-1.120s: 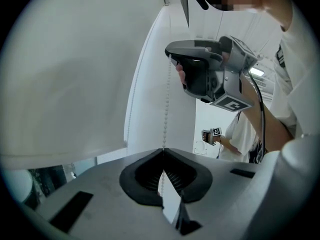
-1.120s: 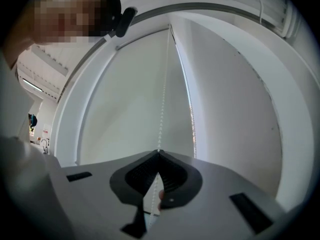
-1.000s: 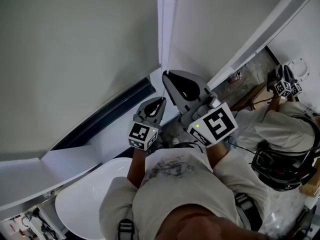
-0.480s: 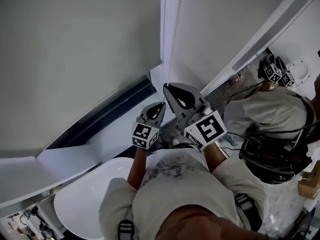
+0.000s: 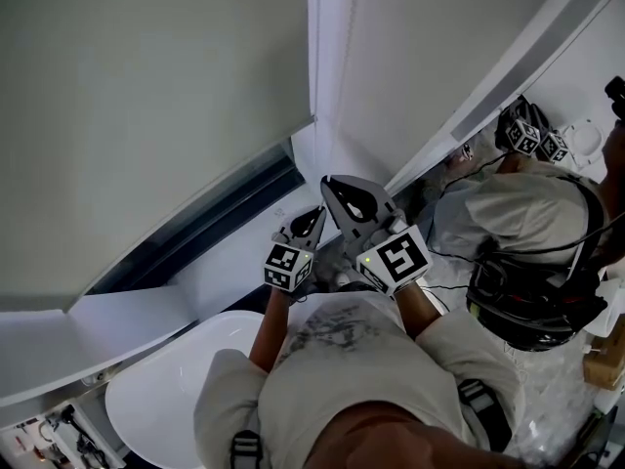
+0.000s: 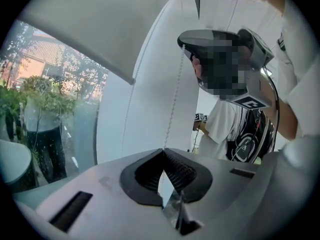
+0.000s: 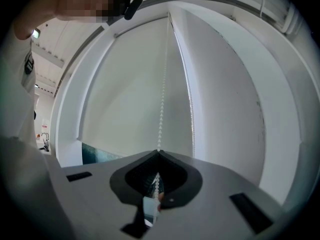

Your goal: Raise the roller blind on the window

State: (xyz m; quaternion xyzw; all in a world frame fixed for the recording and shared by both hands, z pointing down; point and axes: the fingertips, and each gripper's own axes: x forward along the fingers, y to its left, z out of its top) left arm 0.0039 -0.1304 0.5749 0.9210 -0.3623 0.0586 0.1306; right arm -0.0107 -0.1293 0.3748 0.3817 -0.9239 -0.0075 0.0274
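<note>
The grey roller blind (image 5: 146, 86) hangs over the window, with a strip of dark glass (image 5: 195, 225) showing below its bottom edge. A white bead chain (image 7: 162, 99) drops beside it along the white frame. My right gripper (image 5: 342, 190) is shut on that chain, which runs straight up from its closed tips (image 7: 158, 151). A second strand (image 7: 189, 104) hangs just to the right. My left gripper (image 5: 305, 225) sits lower and left of the right one. It is shut on the bead chain (image 6: 172, 104) too, and the strand rises from its tips (image 6: 163, 150) toward the right gripper (image 6: 186, 46).
A white basin (image 5: 186, 379) lies below the sill (image 5: 127, 311) at the lower left. A second person (image 5: 527, 223) crouches at the right, holding their own grippers (image 5: 527, 137). Through the glass I see trees and someone outside (image 6: 40, 114).
Both grippers have come down together along the chain, staying shut. The person at the right has shifted, and their grippers moved left.
</note>
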